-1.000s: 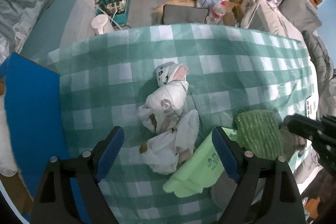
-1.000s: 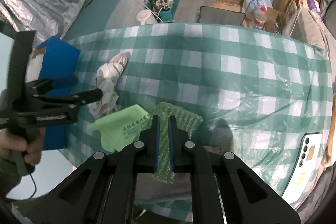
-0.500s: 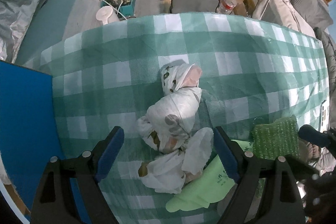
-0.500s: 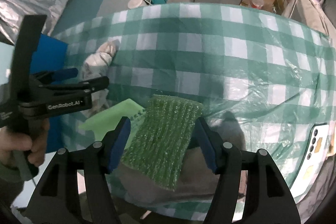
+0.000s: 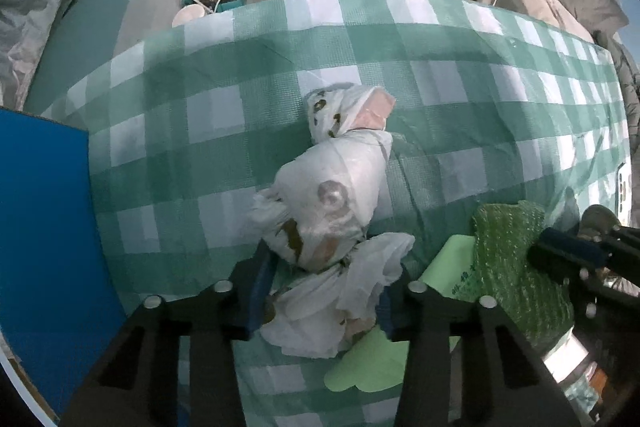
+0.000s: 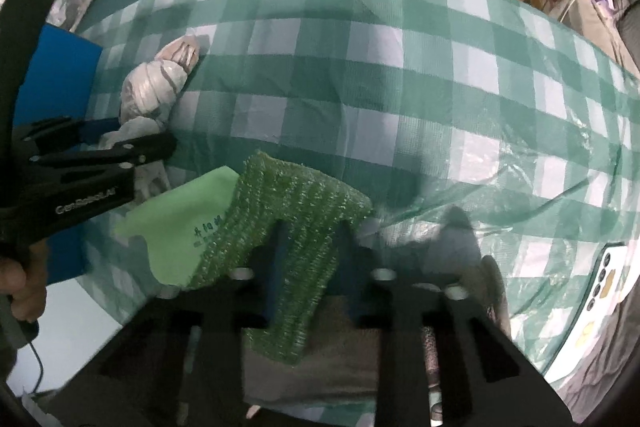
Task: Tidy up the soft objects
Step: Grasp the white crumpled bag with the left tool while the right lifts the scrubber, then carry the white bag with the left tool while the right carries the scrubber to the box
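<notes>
A crumpled white printed cloth bundle [image 5: 336, 195] lies on the green checked tablecloth [image 5: 440, 87]. My left gripper [image 5: 320, 287] is shut on its near end. A dark green knitted cloth [image 6: 296, 227] lies over a light green cloth [image 6: 188, 223] at the table's near edge. My right gripper [image 6: 308, 255] has closed in on the knitted cloth, its jaws on either side of it. The left gripper also shows in the right wrist view [image 6: 120, 143] beside the white bundle [image 6: 156, 91].
A blue board [image 5: 44, 227] lies at the table's left. A white phone [image 6: 604, 287] lies at the right near edge. A grey cloth [image 6: 320, 367] hangs below the knitted one. Beyond the table are a power strip, bags and a wooden shelf.
Both grippers moved forward. The left closed from wide open onto the white bundle. The right opened, then closed around the knitted cloth.
</notes>
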`<state>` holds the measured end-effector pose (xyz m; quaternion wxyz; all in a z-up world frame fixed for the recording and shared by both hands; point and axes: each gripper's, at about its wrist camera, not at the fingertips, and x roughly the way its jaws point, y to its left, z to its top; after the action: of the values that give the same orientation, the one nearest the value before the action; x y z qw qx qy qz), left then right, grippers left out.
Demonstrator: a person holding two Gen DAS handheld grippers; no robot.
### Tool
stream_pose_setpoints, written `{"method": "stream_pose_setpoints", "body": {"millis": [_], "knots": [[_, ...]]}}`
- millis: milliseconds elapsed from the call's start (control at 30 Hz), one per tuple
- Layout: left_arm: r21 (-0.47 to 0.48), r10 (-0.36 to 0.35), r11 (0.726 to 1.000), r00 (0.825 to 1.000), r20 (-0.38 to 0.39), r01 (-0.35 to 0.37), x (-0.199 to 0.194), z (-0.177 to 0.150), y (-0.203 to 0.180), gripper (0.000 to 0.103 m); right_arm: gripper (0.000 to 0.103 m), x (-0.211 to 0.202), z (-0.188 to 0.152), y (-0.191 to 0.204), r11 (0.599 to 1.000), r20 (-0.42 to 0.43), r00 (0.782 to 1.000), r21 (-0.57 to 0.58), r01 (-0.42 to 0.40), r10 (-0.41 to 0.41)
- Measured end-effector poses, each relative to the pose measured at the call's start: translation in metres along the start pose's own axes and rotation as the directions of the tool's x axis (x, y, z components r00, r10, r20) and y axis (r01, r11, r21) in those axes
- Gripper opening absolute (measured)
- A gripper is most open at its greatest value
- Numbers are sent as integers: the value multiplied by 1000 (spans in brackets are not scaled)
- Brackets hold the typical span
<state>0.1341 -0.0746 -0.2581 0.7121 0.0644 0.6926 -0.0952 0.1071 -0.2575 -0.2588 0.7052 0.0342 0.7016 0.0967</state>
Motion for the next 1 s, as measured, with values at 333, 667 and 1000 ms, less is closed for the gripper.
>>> {"method": "stream_pose_setpoints", "body": {"millis": [333,667,1000], "knots": [[-40,3,999,999,50,-1,-26,-21,11,41,39,-9,-2,-13,992,31,995,76,-101,99],[-114,0,993,997,77,8,-45,-53,32,41,66,-5,-1,0,996,23,997,57,-75,73],[-162,-16,986,997,78,28,-51,-77,41,41,66,17,-1,27,999,-37,999,-23,25,-26]]}}
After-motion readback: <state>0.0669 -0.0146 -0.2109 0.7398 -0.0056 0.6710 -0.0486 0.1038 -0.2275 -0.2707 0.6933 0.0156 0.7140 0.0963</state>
